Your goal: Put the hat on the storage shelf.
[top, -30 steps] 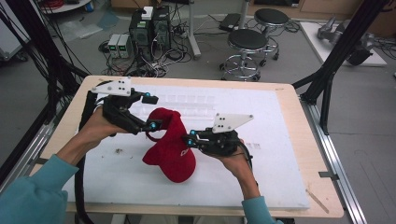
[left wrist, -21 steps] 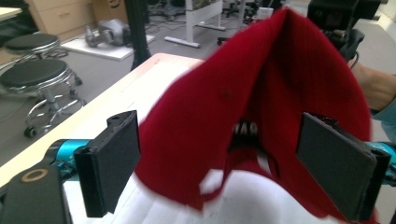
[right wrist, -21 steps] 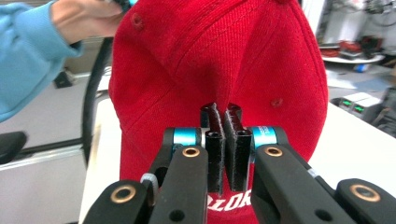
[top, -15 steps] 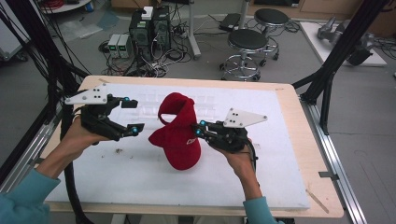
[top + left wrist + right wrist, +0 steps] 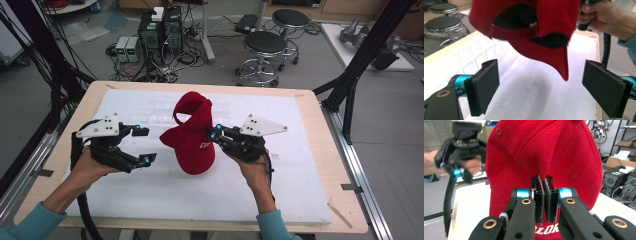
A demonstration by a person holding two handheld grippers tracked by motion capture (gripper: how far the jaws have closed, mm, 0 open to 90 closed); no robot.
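A red cap [image 5: 192, 135] with white lettering hangs above the white mat [image 5: 300, 150], crown up and brim pointing down. My right gripper [image 5: 214, 131] is shut on the cap's front panel from the right; the right gripper view has its pads [image 5: 545, 182] pinching a fold of the red cap [image 5: 544, 150]. My left gripper [image 5: 143, 145] stands open just left of the cap, apart from it. Seen from the left gripper view, the cap [image 5: 536, 25] shows its black underside above the wide-open left gripper [image 5: 541, 82], nothing between the pads. The left gripper [image 5: 461, 172] is also in the right gripper view.
The mat lies on a wooden table [image 5: 327, 130]. Behind the table stand two stools [image 5: 267, 47], computer boxes [image 5: 160, 27] and cables on the floor. Black frame posts [image 5: 360, 65] rise at the right and left.
My left gripper has drawn back to the left and down, away from the cap. The cap has swung more upright and risen slightly in the right gripper.
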